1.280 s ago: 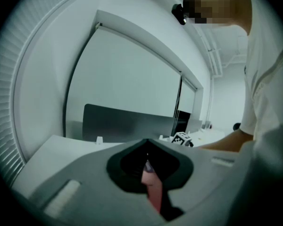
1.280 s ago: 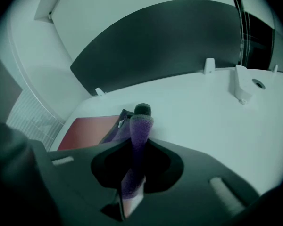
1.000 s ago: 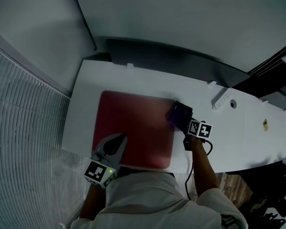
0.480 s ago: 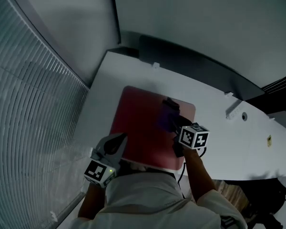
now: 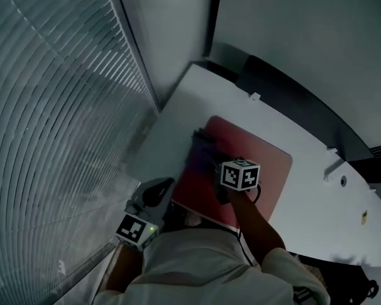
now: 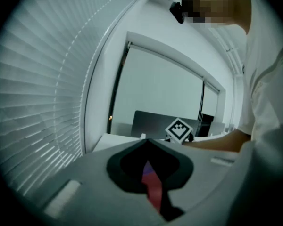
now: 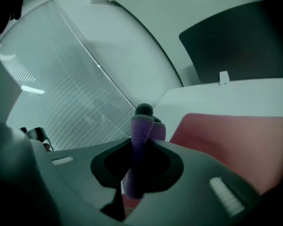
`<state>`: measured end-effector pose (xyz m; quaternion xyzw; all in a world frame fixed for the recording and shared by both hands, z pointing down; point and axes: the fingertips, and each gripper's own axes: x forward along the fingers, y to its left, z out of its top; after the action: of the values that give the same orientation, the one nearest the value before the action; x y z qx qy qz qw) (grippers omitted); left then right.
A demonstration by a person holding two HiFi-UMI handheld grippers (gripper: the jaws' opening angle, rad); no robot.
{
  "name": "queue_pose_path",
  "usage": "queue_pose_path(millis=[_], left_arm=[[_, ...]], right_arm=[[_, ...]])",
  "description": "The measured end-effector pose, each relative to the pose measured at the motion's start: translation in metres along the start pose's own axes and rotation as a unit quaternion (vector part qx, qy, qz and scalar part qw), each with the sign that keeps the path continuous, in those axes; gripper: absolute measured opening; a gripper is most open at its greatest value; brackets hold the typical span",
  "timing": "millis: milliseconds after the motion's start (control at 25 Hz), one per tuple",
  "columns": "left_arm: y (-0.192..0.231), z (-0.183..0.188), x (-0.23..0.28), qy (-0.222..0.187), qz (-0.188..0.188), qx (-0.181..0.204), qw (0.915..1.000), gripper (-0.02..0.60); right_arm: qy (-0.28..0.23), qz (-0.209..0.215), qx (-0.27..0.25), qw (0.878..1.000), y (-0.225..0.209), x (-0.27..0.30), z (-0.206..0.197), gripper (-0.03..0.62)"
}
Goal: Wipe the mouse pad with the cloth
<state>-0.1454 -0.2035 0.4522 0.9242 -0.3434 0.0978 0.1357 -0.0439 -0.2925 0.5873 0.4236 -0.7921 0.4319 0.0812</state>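
Note:
A red mouse pad lies on the white table. The purple cloth rests on the pad's far left part, with my right gripper shut on it; the marker cube sits just behind. In the right gripper view the cloth stands pinched between the jaws, the pad to its right. My left gripper is shut and empty, its tip at the pad's near left corner. In the left gripper view, a strip of pad shows through the left gripper.
Window blinds run close along the table's left side. A dark panel stands behind the far edge. A white power strip and a round hole lie to the right. The table's near edge is under my body.
My right gripper has dragged the cloth across the pad from its right edge to its left part. The left gripper has stayed at the pad's near left corner. The head view has swung left.

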Motion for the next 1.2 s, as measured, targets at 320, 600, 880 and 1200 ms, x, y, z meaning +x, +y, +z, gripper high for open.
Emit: queue_pose_path(millis=[320,600,880,1200], left_arm=[[0.041,-0.006,-0.027,0.002,0.006,-0.010,0.9999,0.003],[0.018,0.008,0.001,-0.011,-0.056,0.014,0.9983,0.003],[-0.036,0.019,0.034,-0.008,-0.090,0.027,0.9956,0.003],[-0.111,0.015,0.067,0.001,-0.129,0.025,0.9913,0.003]], right_arm=[[0.062,-0.092,0.022,0.994,-0.037,0.044,-0.040,0.049],[0.050,-0.153,0.060,0.985,-0.092,-0.010,-0.070,0.049],[0.035,-0.188,0.081,0.978,-0.133,-0.086,-0.088,0.049],[0.021,-0.253,0.079,0.964,-0.194,-0.188,-0.114,0.049]])
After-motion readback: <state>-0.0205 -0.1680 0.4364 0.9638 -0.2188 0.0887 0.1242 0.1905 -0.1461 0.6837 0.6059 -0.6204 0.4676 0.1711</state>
